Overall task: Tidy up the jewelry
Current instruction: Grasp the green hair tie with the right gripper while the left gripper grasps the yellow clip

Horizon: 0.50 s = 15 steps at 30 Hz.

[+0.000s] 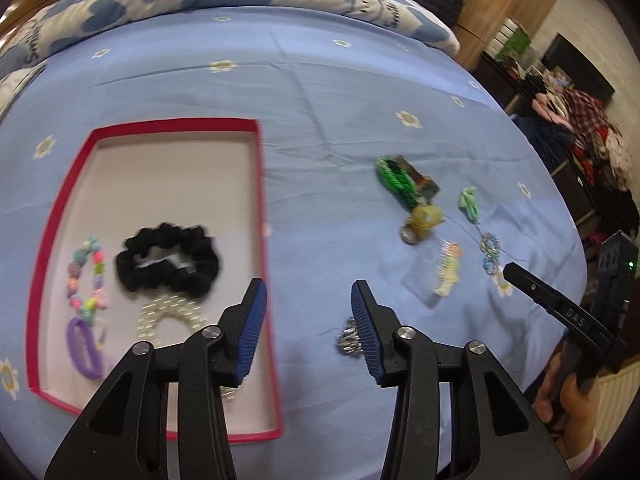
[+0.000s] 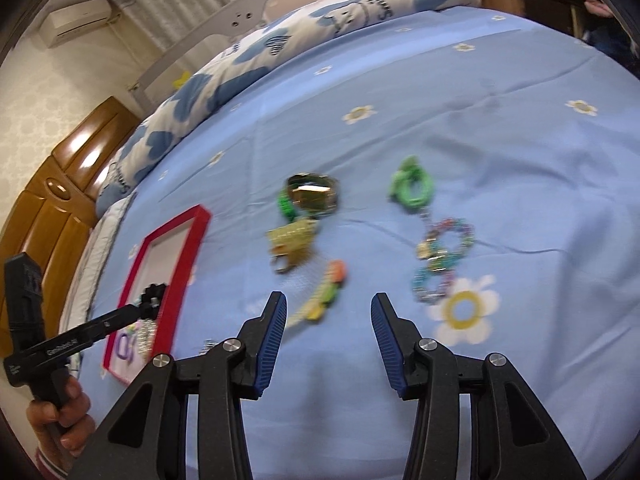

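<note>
blue cotton sheet covers the bed; soft, it yields under pressure. red-rimmed tray lies left, holding a black scrunchie and bead bracelets. loose jewelry lies right: green band, comb clip, bead chain. all seem light; pinch beads across the strand. left hand-held gripper and right hand-held gripper are spread wide, empty. cluttered bedroom beyond.

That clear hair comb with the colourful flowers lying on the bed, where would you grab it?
Probably by the decorated spine of the hair comb, coming straight down from above with the right tool. It lies flat on the blue sheet, and the flowered edge looks thicker and sturdier than the thin clear teeth.
</note>
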Each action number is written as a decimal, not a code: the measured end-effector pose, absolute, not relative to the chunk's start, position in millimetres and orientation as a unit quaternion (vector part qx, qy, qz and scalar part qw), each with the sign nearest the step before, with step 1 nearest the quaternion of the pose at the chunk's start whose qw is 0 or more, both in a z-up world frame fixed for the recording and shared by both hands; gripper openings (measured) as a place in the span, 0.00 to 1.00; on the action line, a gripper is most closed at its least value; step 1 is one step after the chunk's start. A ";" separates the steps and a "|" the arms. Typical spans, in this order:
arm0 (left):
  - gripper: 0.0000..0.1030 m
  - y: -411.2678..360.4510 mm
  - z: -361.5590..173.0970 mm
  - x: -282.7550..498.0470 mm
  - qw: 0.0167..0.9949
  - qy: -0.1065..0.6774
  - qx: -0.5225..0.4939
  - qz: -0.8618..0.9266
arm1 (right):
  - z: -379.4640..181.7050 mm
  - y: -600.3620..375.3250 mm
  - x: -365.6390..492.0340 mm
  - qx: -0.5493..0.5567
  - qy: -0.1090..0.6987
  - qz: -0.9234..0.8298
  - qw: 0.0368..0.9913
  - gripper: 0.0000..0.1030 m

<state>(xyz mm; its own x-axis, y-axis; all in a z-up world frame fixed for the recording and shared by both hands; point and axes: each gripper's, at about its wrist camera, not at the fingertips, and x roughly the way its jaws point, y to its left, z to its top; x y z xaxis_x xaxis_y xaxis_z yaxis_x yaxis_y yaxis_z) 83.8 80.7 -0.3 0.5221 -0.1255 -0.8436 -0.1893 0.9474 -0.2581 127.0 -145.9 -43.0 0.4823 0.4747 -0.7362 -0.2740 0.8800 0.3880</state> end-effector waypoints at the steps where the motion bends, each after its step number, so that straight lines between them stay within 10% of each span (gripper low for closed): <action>1: 0.43 75.9 -0.4 87.5 0.857 0.490 -0.159 0.015 | -43.8 -151.6 128.2 0.108 0.458 0.214 0.856 0.46; 15: 0.56 13.3 -10.0 153.3 0.849 0.503 -0.154 -0.043 | -49.5 -171.8 188.1 0.080 0.459 0.201 0.862 0.51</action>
<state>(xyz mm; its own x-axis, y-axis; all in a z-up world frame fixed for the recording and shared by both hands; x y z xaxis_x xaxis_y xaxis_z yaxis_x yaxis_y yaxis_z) 153.3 13.3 -10.0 0.4904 -0.2282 -0.8411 -0.0813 0.9489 -0.3049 188.1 -171.8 -49.5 0.4973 0.4204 -0.7589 -0.2728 0.9062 0.3232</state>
